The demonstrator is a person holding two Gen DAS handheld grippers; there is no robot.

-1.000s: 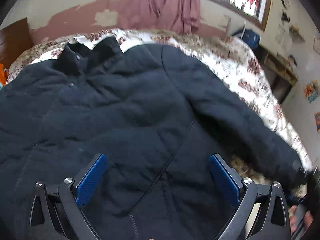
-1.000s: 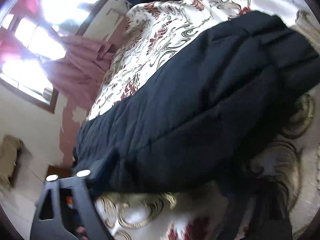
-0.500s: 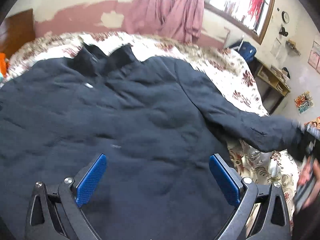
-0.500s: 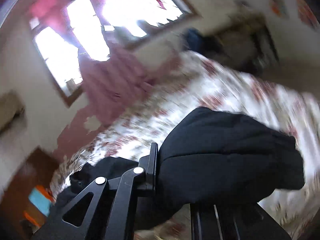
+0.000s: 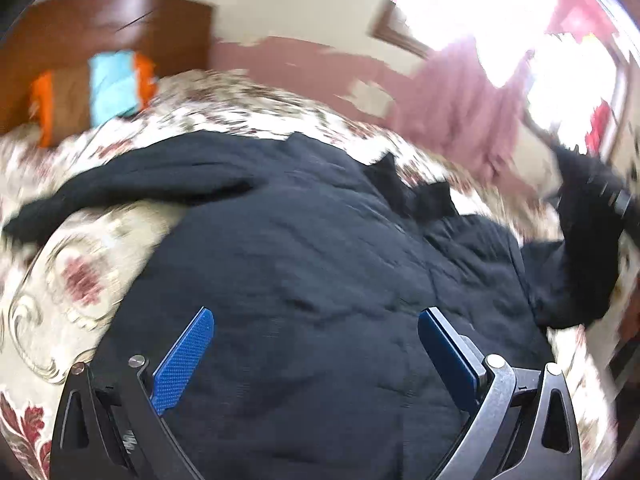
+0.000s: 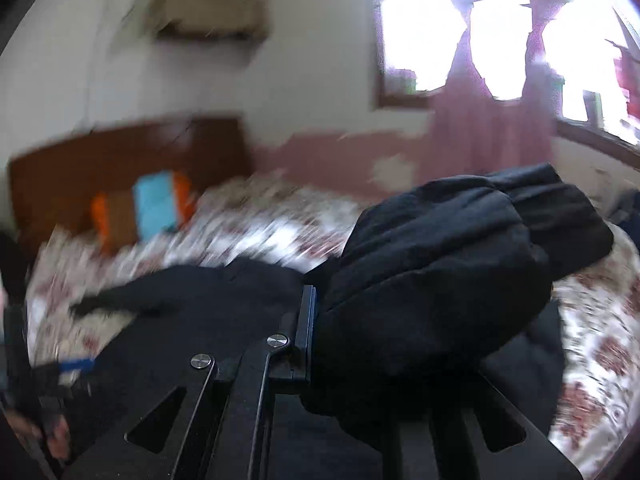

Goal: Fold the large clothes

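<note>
- Our right tongs (image 6: 320,320) are clamped on the cuff end of the black jacket's sleeve (image 6: 448,280); the fabric bunches thick between the pads and bulges up and to the right of the visible finger.
- The right jaws have just been closing, and the sleeve now sits pinched between them, lifted above the bed.
- In the left wrist view that same raised sleeve (image 5: 584,216) shows at the far right edge, hanging down toward the jacket's body.
- Our left tongs (image 5: 316,344) are spread wide, blue pads (image 5: 184,356) well apart, with nothing between them; they hover over the jacket's lower half.
- The black padded jacket (image 5: 320,264) lies flat on the bed, its long axis running from the hem near our left tongs up to the collar (image 5: 412,188) at the far side, tilted slightly to the right.
- Its other sleeve (image 5: 132,188) stretches out to the left across the bedspread, roughly crosswise to the body.
- The floral bedspread (image 5: 68,280), cream with dark red blooms, shows on both sides of the jacket.
- Beyond lies a brown wooden headboard (image 5: 120,28) with an orange, brown and light blue pillow (image 5: 108,88) against it.
- A pink curtain (image 5: 464,108) hangs below a bright window (image 5: 480,4) on a wall with peeling pink paint; both views are blurred.
</note>
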